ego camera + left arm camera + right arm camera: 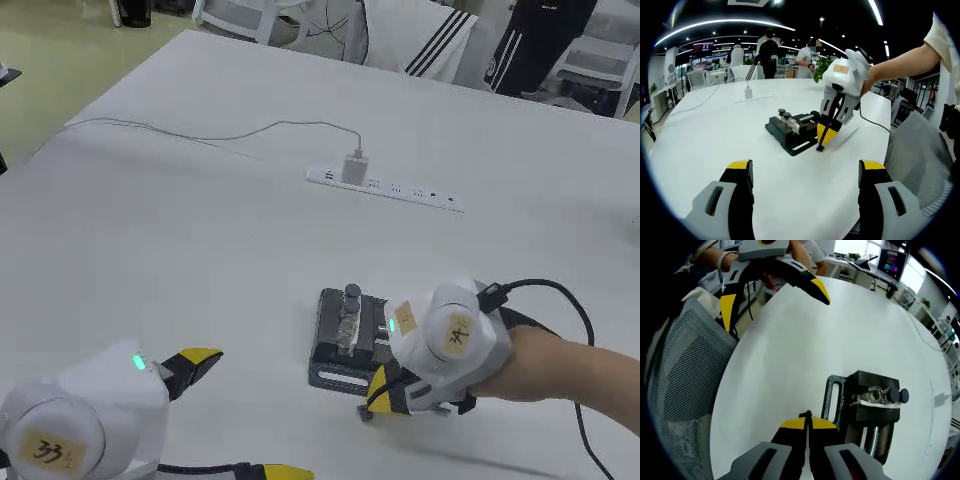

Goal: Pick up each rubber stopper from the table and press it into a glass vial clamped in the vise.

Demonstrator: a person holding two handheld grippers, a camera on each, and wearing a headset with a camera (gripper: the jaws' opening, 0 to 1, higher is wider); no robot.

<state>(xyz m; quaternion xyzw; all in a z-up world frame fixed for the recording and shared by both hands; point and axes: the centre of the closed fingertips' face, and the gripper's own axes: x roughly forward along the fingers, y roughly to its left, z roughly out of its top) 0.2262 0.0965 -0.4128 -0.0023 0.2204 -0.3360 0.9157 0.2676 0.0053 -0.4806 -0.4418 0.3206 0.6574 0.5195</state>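
Left gripper [805,167] is wide open, and nothing is between its yellow-tipped jaws. It hangs low over the table [200,240], well apart from the vise [330,352]. Right gripper [807,421] has its jaws pressed tight together. Its tips point down and touch the table just beside the vise. A tiny dark bit shows right at the tips, but it is too small to tell what it is. A bare arm [565,375] reaches in from the right behind this gripper.

The table is big, white and smooth, with a round edge. Farther back on it lies a long white power strip [400,188]. A white charger [355,165] is plugged into it, and a thin grey cable [200,132] runs off to the left. A grey mesh chair [920,150] stands at the table's edge. The room is a large bright office with long lights on the ceiling. In the left gripper view some people [769,50] stand far behind the table.

The vise is black and sits flat on the table. Two glass vials [347,325] stand upright between its jaws, side by side. Each one has a dark stopper on top. Both stoppers [352,292] sit in the vials, just beside the right gripper.
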